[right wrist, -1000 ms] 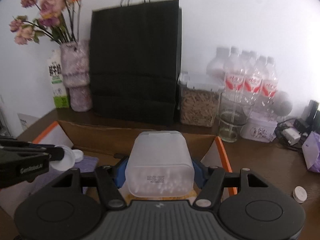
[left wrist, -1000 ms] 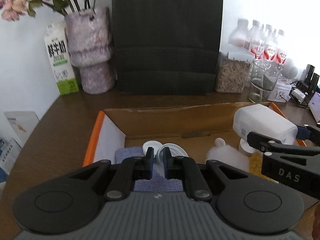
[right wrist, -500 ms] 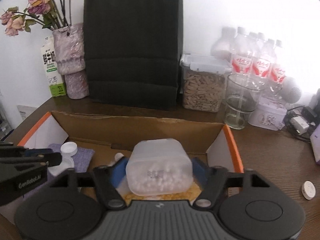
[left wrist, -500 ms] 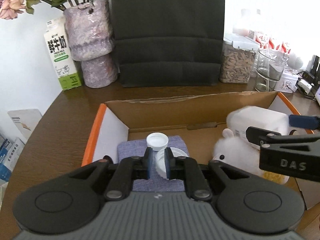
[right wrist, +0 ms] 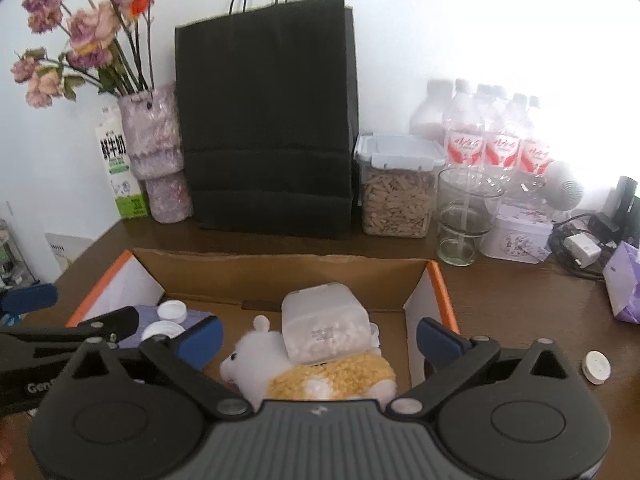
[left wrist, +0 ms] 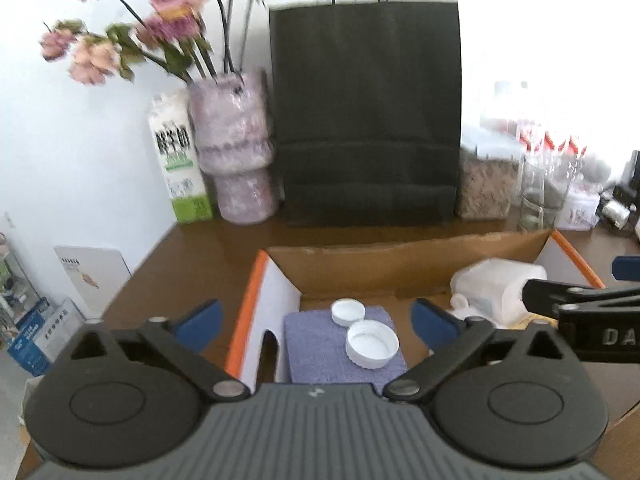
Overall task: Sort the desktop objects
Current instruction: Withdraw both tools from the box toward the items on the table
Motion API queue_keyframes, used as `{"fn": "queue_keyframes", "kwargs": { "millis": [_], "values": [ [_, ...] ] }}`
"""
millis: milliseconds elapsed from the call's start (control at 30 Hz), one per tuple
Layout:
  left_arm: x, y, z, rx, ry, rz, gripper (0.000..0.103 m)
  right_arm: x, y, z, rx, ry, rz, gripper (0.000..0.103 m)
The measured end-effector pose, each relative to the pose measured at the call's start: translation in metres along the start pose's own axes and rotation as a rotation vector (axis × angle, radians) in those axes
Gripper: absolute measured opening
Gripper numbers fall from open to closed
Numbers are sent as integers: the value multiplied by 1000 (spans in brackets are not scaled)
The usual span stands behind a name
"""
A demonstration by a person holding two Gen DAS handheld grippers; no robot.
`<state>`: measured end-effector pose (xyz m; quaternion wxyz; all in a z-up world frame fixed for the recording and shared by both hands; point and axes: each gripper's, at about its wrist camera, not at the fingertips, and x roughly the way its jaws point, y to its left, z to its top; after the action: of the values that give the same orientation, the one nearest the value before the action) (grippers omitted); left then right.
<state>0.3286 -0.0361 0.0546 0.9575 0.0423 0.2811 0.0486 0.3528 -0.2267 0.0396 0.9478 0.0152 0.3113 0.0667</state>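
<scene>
Two grippers: both were above the near edge of the cardboard box (right wrist: pixel 280 276), each with its fingers spread wide and nothing between them.
Left gripper (left wrist: pixel 316 318): its blue pads (left wrist: pixel 198 320) stood far apart, framing the purple cloth (left wrist: pixel 316 344) below.
Right gripper (right wrist: pixel 320 336): its blue pads (right wrist: pixel 438 340) were apart, on either side of the plush toy (right wrist: pixel 320 372) and the plastic container (right wrist: pixel 324 324).
Large white cap (left wrist: pixel 372 343): lay open side up on the purple cloth in the box's left part.
Small white cap (left wrist: pixel 348 312): lay just behind the large one, touching or nearly touching it, on the cloth's far edge.
Plastic container: translucent, lying tipped on the back of the plush toy in the right part of the box.
Plush toy: white head and yellow body, lying on the box floor, head toward the left.
Button-like white disc (right wrist: pixel 597 367): lay on the brown table (right wrist: pixel 520 300), outside the box to its right.
Behind the box: a black paper bag (right wrist: pixel 266 120), a vase of dried flowers (right wrist: pixel 156 164), a milk carton (right wrist: pixel 120 168), a jar of grain (right wrist: pixel 398 186) and an empty glass (right wrist: pixel 464 216).
</scene>
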Motion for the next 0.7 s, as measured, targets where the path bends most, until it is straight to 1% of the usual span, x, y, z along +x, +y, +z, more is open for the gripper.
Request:
{"fn": "queue_keyframes", "kwargs": {
  "millis": [167,400,500,600,700],
  "values": [
    [-37,9,-6,-3,-83,-25,103,-40,2,-10,-19,-53,20,103],
    [-89,26,-37,-20,-169,-41,103,-100,7,-48,-49,-128,50,103],
    [-105,33,-53,-19,-186,-41,103,-118,8,-67,-60,-145,56,103],
    [-115,41,-71,-22,-187,-48,103,-130,8,-88,-45,-139,78,103],
    [-121,50,-91,-31,-164,-49,103,-139,5,-110,-11,-126,91,103]
  ]
}}
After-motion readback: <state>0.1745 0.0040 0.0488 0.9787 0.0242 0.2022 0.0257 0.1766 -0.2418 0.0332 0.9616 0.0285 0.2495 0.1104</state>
